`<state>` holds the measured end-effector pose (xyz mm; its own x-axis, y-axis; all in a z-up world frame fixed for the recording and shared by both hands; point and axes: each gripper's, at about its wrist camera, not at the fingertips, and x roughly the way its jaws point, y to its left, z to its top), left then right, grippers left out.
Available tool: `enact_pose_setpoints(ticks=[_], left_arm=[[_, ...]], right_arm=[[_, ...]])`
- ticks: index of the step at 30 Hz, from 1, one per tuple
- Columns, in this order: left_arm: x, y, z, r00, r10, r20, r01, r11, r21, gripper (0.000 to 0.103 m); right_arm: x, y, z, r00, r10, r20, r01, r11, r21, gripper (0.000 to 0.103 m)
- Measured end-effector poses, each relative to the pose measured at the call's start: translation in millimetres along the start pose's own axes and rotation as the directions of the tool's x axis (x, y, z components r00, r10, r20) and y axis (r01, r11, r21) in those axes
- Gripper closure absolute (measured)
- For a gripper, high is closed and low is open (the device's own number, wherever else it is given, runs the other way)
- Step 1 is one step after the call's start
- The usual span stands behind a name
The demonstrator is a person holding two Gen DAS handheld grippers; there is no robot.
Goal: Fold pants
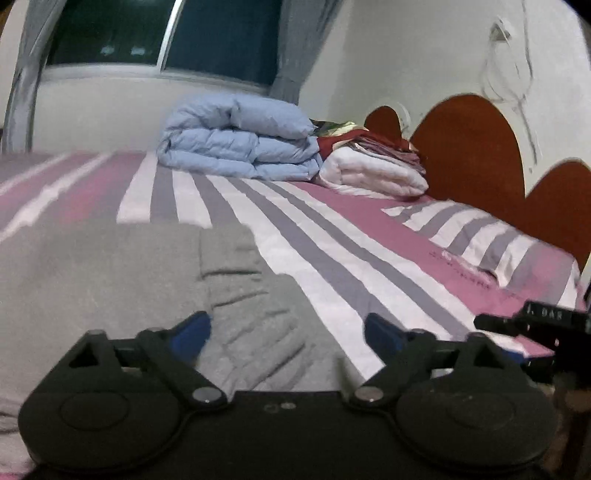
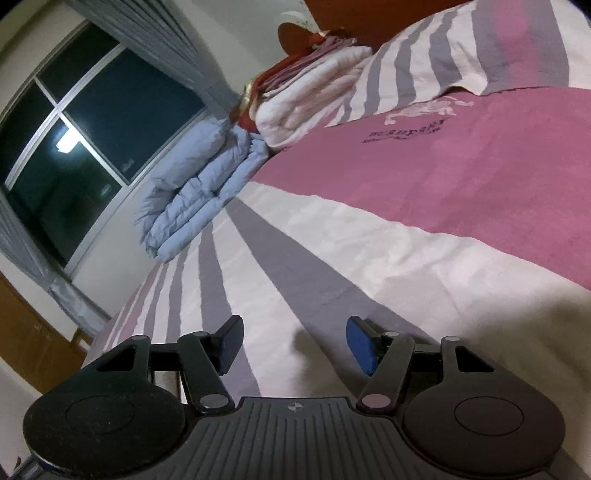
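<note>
Grey pants [image 1: 122, 280] lie on the striped bed sheet [image 1: 332, 236] at the lower left of the left wrist view, with a ribbed, gathered part near their right edge. My left gripper [image 1: 288, 332] is open just above that ribbed part, holding nothing. My right gripper [image 2: 293, 345] is open and empty over the bare striped sheet [image 2: 332, 258]; the pants do not show in the right wrist view. Part of the right gripper [image 1: 532, 321] shows at the right edge of the left wrist view.
A folded light-blue duvet [image 1: 240, 144] and a stack of folded white and red linens [image 1: 373, 166] lie at the far side of the bed. A striped pillow [image 1: 491, 236] lies by the brown headboard [image 1: 469, 147]. A dark window [image 1: 166, 33] with grey curtains is behind.
</note>
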<state>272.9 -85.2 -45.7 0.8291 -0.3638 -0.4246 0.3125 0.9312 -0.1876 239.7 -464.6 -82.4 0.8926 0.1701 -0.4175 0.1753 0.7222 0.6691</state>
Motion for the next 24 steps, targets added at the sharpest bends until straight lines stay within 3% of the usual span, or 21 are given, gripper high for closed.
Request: enact_pose_setpoints(ticks=[5, 7, 10, 13, 14, 15, 16, 18, 21, 24], left_arm=[[-34.3, 39.4, 9.0, 0.996, 0.068, 0.053, -0.066, 0.997, -0.033, 0.026], [-55.8, 70.1, 7.9, 0.988, 0.141, 0.069, -0.139, 0.99, -0.028, 0.025], [-86.1, 118.0, -1.0, 0.964, 0.257, 0.071, -0.255, 0.966, -0.044, 0.024], [-105.9, 160.6, -14.6, 0.924, 0.378, 0.061, -0.372, 0.923, -0.094, 0.022], [-113.7, 172.3, -22.2, 0.908, 0.415, 0.058, -0.407, 0.906, -0.114, 0.021], [-119.6, 181.6, -29.0, 0.895, 0.442, 0.055, -0.432, 0.892, -0.132, 0.021], [-125.5, 189.0, -35.7, 0.884, 0.464, 0.051, -0.452, 0.878, -0.155, 0.021], [-130.6, 205.8, -37.2, 0.881, 0.473, 0.009, -0.46, 0.861, -0.218, 0.021], [-132.8, 213.0, -34.0, 0.881, 0.472, 0.024, -0.453, 0.859, -0.237, 0.02], [-135.0, 215.6, -37.1, 0.893, 0.45, 0.017, -0.433, 0.869, -0.24, 0.019]], right_arm=[[-0.3, 12.7, -6.6, 1.0, 0.027, -0.011, -0.027, 0.998, -0.053, 0.041], [-0.4, 19.1, -10.4, 0.999, 0.042, -0.016, -0.043, 0.997, -0.066, 0.041], [-1.4, 34.4, -18.3, 0.994, 0.102, -0.037, -0.105, 0.991, -0.081, 0.041], [-1.4, 62.1, -34.9, 0.979, 0.182, -0.095, -0.192, 0.975, -0.114, 0.041], [-1.4, 74.2, -42.3, 0.971, 0.21, -0.116, -0.224, 0.966, -0.131, 0.036], [-1.6, 83.7, -49.4, 0.963, 0.235, -0.131, -0.252, 0.958, -0.139, 0.017], [-0.7, 93.0, -56.4, 0.954, 0.265, -0.144, -0.284, 0.948, -0.142, 0.009], [5.3, 109.2, -70.3, 0.933, 0.313, -0.18, -0.337, 0.933, -0.128, 0.005], [21.0, 124.4, -90.1, 0.9, 0.356, -0.251, -0.384, 0.92, -0.073, 0.005], [37.1, 135.5, -107.6, 0.892, 0.333, -0.304, -0.364, 0.93, -0.048, 0.005]])
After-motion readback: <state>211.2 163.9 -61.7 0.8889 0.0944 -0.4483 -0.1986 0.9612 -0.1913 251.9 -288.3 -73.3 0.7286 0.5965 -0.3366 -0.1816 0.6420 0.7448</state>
